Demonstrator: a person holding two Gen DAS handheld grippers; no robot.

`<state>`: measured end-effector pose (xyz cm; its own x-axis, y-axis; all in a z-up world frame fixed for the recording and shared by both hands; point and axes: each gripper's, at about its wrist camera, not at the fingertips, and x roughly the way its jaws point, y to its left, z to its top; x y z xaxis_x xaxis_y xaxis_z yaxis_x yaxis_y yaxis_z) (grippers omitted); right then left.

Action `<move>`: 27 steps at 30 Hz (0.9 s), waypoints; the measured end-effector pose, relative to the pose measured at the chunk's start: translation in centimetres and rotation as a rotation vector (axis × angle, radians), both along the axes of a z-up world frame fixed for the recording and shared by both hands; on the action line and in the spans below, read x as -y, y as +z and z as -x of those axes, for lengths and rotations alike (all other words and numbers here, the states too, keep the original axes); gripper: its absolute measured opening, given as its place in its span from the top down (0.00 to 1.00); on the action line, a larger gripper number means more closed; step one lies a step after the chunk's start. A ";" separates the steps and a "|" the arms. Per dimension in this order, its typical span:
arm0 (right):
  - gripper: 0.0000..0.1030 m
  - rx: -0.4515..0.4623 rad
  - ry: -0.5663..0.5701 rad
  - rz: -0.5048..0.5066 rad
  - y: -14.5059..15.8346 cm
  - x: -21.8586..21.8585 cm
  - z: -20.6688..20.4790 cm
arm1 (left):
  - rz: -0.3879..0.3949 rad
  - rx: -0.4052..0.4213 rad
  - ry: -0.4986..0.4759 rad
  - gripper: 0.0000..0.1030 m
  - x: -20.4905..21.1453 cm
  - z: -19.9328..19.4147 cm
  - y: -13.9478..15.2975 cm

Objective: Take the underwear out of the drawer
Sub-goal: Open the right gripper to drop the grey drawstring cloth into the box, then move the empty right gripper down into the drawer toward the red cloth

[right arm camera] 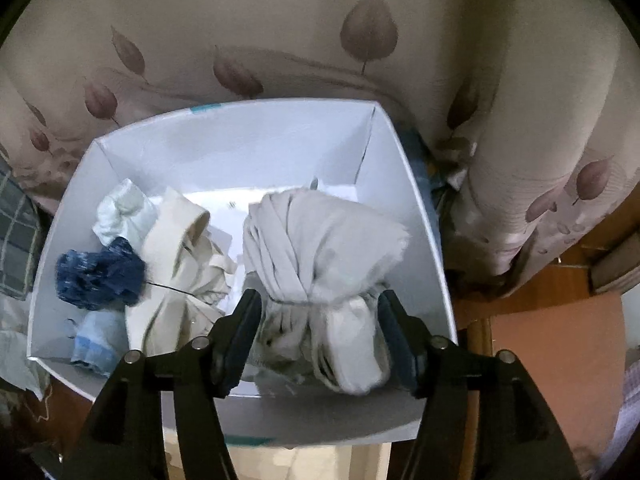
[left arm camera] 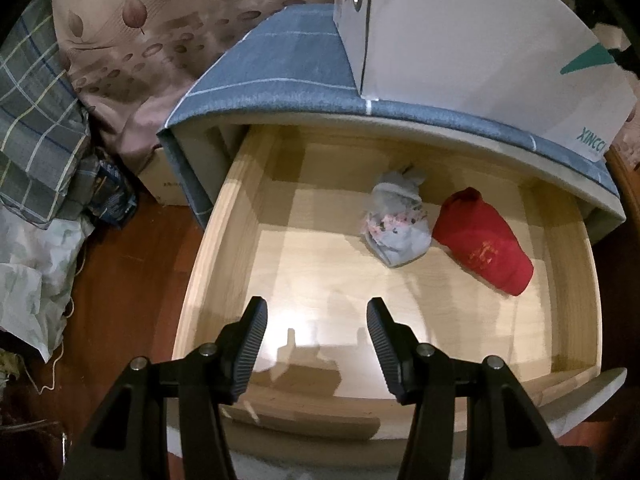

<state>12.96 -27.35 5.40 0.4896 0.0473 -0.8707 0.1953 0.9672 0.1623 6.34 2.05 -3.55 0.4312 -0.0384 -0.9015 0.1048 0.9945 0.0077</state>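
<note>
In the left wrist view the wooden drawer (left arm camera: 224, 240) is pulled open. Inside lie a rolled white floral underwear (left arm camera: 396, 224) and a red one (left arm camera: 484, 244) at the back right. My left gripper (left arm camera: 316, 312) is open and empty above the drawer's front part. In the right wrist view my right gripper (right arm camera: 318, 304) has its jaws wide, either side of a knotted grey-white underwear bundle (right arm camera: 320, 256) over the white box (right arm camera: 280, 136). I cannot tell whether the fingers press it. The box holds cream (right arm camera: 176, 264), dark blue (right arm camera: 100, 276) and light blue (right arm camera: 96, 344) pieces.
The white box (left arm camera: 480, 40) stands on the blue checked cloth (left arm camera: 280, 64) atop the cabinet. A leaf-print curtain (right arm camera: 360, 40) hangs behind. Plaid fabric (left arm camera: 36, 128) and bags are piled at left on the red-brown floor (left arm camera: 132, 280).
</note>
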 end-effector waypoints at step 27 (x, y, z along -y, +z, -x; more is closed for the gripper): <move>0.48 -0.005 0.487 0.000 -9.5 -7.8 15.0 | 0.074 -0.017 0.134 0.49 -3.2 -0.2 0.4</move>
